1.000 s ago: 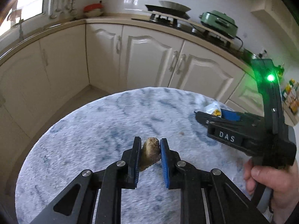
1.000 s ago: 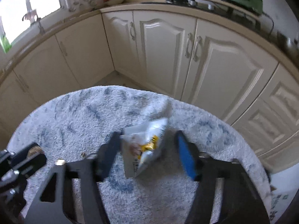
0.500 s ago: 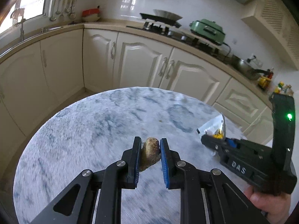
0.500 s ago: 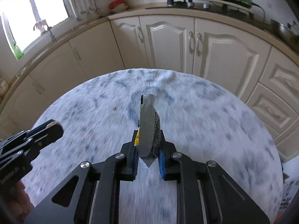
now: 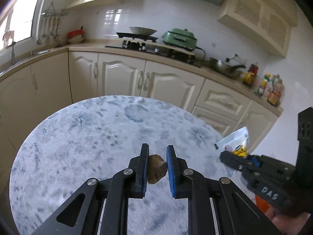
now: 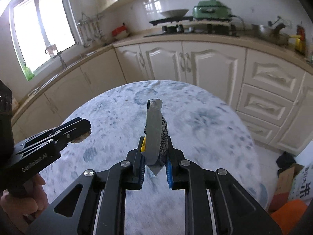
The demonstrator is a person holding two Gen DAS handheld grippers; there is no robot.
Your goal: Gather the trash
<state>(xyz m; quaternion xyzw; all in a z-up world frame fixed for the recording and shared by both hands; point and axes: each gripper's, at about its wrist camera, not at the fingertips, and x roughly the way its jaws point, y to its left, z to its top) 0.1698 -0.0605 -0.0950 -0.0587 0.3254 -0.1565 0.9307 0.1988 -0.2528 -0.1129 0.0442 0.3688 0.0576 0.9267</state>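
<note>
My left gripper [image 5: 157, 152] is shut on a brown crumpled lump of trash [image 5: 156, 168] and holds it above the round blue-grey marbled table [image 5: 88, 137]. My right gripper [image 6: 155, 143] is shut on a silver snack wrapper [image 6: 155, 129] that stands up between its fingers. The wrapper also shows in the left wrist view [image 5: 235, 142], white and yellow, at the table's right edge. The left gripper appears in the right wrist view [image 6: 78, 127] at the left, with a bit of the brown lump at its tip.
Cream kitchen cabinets [image 5: 121, 76] curve behind the table, with a stove, a green cooker [image 5: 180, 38] and bottles [image 5: 271, 89] on the counter. A cardboard box and an orange object [image 6: 287, 211] sit on the floor at the right.
Both grippers have lifted and tilted up with their trash, so the table looks lower and more of the wall shows. The right gripper has shifted further right in the left view.
</note>
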